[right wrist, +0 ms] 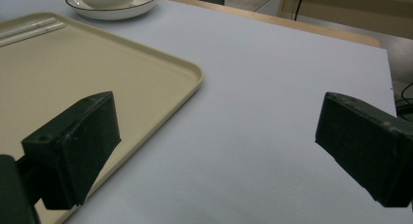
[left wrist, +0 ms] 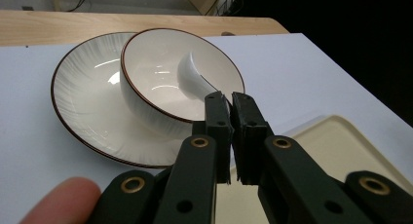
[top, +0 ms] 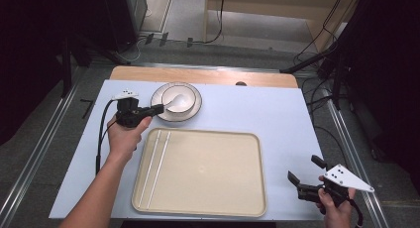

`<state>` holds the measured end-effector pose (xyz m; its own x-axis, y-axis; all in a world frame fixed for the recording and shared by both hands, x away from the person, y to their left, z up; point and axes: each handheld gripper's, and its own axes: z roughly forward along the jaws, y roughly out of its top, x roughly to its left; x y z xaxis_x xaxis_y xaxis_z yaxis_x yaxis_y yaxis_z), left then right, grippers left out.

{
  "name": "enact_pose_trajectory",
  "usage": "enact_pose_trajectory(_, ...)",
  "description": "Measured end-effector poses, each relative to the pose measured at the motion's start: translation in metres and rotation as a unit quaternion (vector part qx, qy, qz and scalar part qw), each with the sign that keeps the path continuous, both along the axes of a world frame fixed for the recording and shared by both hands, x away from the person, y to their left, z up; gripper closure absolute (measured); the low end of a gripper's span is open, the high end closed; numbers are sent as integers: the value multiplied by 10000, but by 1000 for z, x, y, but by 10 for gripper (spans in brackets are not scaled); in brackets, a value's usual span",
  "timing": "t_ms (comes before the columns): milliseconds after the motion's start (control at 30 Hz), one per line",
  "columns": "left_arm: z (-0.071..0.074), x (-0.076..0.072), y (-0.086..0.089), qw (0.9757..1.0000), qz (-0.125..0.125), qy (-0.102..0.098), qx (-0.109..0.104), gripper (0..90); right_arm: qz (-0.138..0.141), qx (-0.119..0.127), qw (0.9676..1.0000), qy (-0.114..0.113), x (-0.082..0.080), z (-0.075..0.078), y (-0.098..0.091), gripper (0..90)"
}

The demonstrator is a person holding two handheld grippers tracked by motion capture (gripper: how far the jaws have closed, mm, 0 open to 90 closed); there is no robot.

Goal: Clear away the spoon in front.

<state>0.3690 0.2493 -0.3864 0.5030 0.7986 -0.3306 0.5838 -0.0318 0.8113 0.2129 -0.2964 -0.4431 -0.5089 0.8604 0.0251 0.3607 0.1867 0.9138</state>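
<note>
Left gripper [left wrist: 230, 100] has its fingers clamped on a white spoon's [left wrist: 192, 78] handle, apparently to lift it from the bowl [left wrist: 146, 95]; right gripper [top: 304, 174] waits, fingers wide apart, beside the tray [top: 208, 176]

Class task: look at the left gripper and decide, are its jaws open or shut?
Shut. The left gripper has its jaws pressed together on the white spoon's handle, over the bowl.

The left claw [top: 157, 109] is level, jaws pinched together, gripped from below by the left hand [top: 124, 134]. The right claw [top: 304, 177] gapes wide.
</note>
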Motion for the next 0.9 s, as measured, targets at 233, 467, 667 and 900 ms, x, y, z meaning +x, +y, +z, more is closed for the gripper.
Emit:
enact_pose_trajectory(233,6,-13,-2,9999,-22,-101,-9,874,5,-3,10000,-9,0,0,0,26)
enact_pose_trajectory(467,12,-24,-1,9998,-27,-172,-65,874,3,-4,10000,-7,-1,1,1,26)
enact_pose_trajectory(667,15,-35,-3,9997,-36,-223,-95,874,3,6,10000,-29,-2,2,1,26)
enact_pose_trajectory(900,18,-48,-4,9994,-50,-285,-169,874,15,3,10000,-50,-3,3,2,26)
